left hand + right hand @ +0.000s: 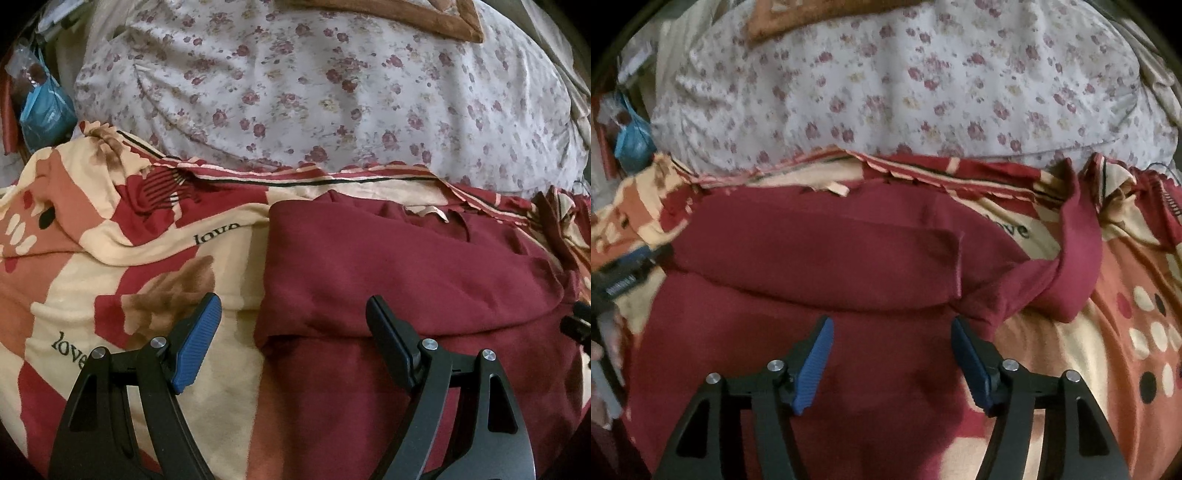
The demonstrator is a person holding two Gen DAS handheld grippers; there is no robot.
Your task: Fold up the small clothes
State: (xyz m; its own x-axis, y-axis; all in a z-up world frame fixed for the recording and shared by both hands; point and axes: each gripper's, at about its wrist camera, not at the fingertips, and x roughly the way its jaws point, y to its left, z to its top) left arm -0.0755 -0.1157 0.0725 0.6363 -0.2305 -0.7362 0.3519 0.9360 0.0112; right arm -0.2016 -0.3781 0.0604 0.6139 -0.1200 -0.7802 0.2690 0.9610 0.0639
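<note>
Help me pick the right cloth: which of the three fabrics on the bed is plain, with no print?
The maroon garment, lying in front of both open claws. The blanket under it has "love" lettering and patches; the sheet behind is floral.

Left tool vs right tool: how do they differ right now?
The left tool straddles the maroon garment's left edge, one finger over the patterned blanket; the right tool sits fully over maroon cloth. The left tool's gap looks wider. Both are open, holding nothing.

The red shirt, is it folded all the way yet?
Not yet. The maroon shirt already has one fold across its middle. Both the left gripper and right gripper are open, holding nothing. One sleeve still sticks out on the patterned blanket.
</note>
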